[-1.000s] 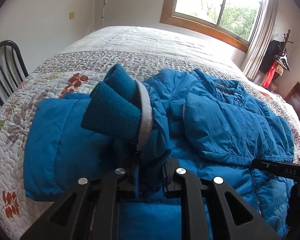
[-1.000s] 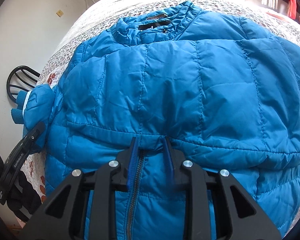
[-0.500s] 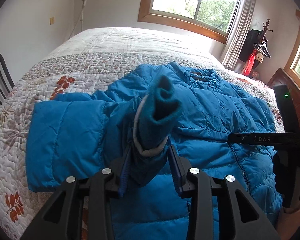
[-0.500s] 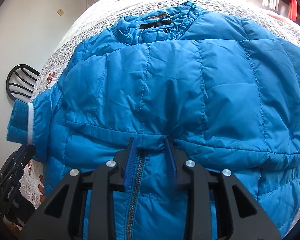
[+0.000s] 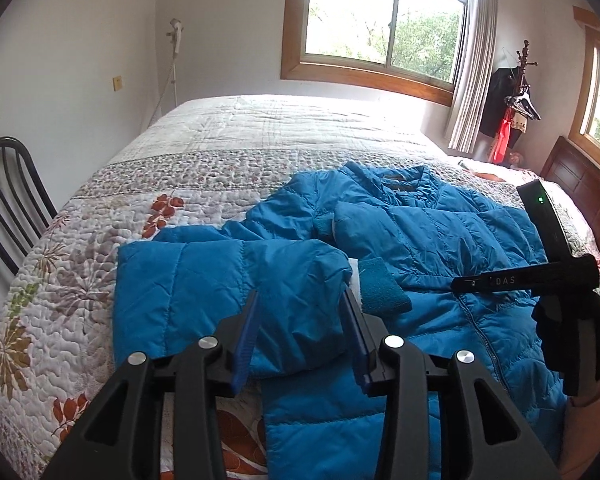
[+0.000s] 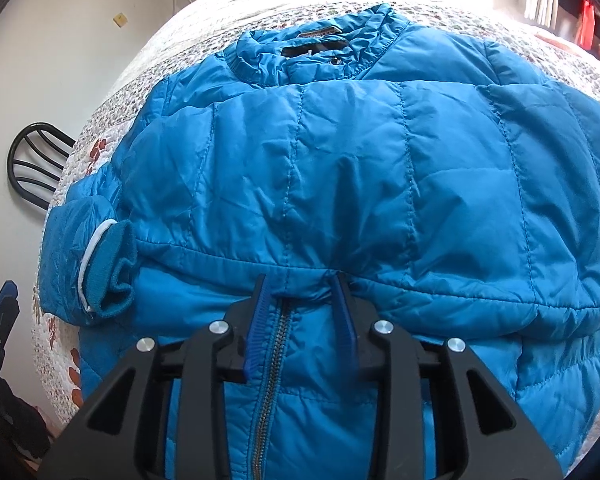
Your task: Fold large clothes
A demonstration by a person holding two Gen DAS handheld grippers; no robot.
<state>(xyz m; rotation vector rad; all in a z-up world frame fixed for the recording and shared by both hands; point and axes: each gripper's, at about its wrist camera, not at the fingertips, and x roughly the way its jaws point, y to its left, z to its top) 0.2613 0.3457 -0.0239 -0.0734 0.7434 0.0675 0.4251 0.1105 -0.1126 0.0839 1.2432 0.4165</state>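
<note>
Left wrist view: chair [image 5: 8,200] at far left beside the bed [image 5: 228,148], against the wall. Quilt [image 5: 80,272] with leaf print covers the bed. Blue puffy jacket [image 5: 440,232] lies flat on the quilt, collar toward the window [image 5: 384,20]. Sleeve [image 5: 220,280] folded across toward the jacket body, its knit cuff [image 5: 382,292] resting on the front, just left of the zipper [image 5: 482,340]. Left gripper [image 5: 302,328] spread wide, fingers either side of the sleeve's puffed end, not squeezing it; sleeve lies loose between them. Right of that, the other gripper's black body shows at the frame edge, over the jacket. Coat rack [image 5: 516,92] with hanging clothes in the far right corner.

Right wrist view: chair [image 6: 36,164] at left, then sleeve [image 6: 72,248] with cuff [image 6: 112,268] curled at the jacket's left edge. Jacket [image 6: 360,168] fills the frame, collar [image 6: 312,52] at top, second sleeve folded across the chest. Right gripper [image 6: 304,300] partly apart, fingers pressed down onto the jacket front on either side of the zipper [image 6: 272,360], tips at the folded sleeve's lower edge. Fabric bunches a bit between the fingers, though no clear pinch is visible.
</note>
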